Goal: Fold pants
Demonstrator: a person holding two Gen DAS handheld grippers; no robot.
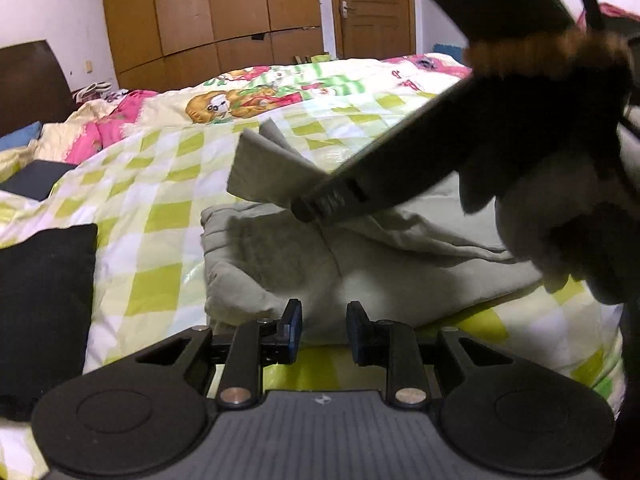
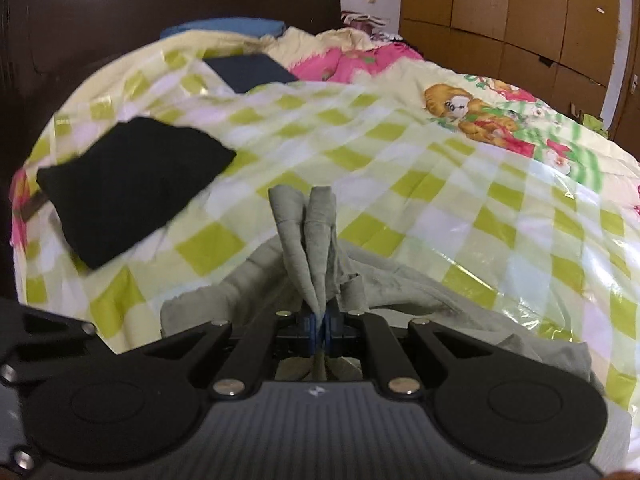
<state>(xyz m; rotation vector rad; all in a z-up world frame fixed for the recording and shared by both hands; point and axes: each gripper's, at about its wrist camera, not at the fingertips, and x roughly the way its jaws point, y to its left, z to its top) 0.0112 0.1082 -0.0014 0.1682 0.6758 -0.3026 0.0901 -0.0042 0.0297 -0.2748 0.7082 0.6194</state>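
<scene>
**Grey pants bunched on the bed, one end pinched in the right claw**

No container shows in either view; the grey pants (image 1: 320,256) lie crumpled on the bed's green-and-white checked quilt (image 1: 160,184), just ahead of the left claw (image 1: 323,330); that claw's jaws stand apart with nothing between them, their tips hovering at the near edge of the cloth.

The right claw (image 2: 320,326) is clamped shut on a gathered bundle of the pants (image 2: 308,240), two rolled ends standing up past the pads while the rest trails down to the quilt on either side; in the left wrist view the right claw (image 1: 316,204) reaches in from the right with pale fabric fanning from its tip.

A black cloth (image 2: 128,184) and a dark folded item (image 2: 248,70) lie further off on the quilt; the gloved hand (image 1: 560,208) on the right tool is blurred and cut off by the frame edge; how the pants are layered cannot be told.
</scene>
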